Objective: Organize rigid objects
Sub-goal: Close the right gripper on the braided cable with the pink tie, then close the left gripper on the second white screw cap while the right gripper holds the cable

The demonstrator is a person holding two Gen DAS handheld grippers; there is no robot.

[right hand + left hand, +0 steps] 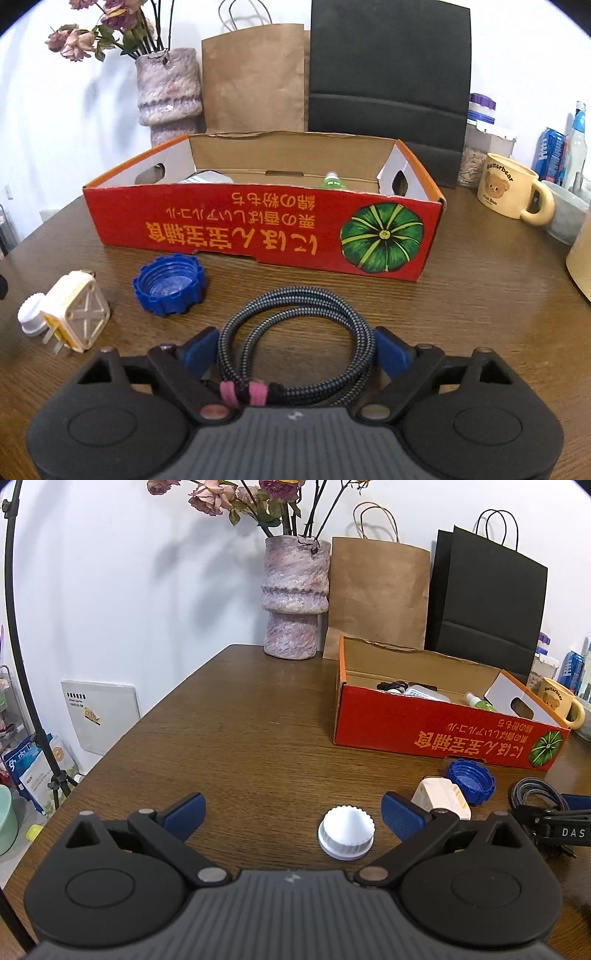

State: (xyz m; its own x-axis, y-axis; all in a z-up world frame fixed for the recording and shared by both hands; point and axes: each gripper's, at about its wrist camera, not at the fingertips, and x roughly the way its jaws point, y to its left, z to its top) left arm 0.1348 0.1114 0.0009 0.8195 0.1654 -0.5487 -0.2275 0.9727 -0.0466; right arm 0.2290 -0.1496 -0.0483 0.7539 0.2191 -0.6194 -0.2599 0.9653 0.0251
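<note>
Looking out over the wooden table [480, 302], I take the red cardboard box [258, 236] as the biggest thing ahead, open-topped and lying with its long side across my view at about twelve o'clock from the right gripper [295, 349], with a few items already inside it. Between that box and my right tongs sits the coiled braided cable [299, 325], a loop bound by pink straps at its near end; my right jaws stand apart on either side of the coil, a finger near each flank, not yet squeezing as far as I can judge. So the right hand is plainly the nearer one for the cable, and I'd judge the move is close, lift, then straight forward over the box wall. At about ten o'clock from those tongs lies the blue cap [169, 284], open side up, and farther toward nine o'clock the cream plug adapter [75, 312], tilted, touching the white cap [346, 831]. My left gripper [293, 814] is spread wide, the white cap upright between its fingers, toward the right one.
</note>
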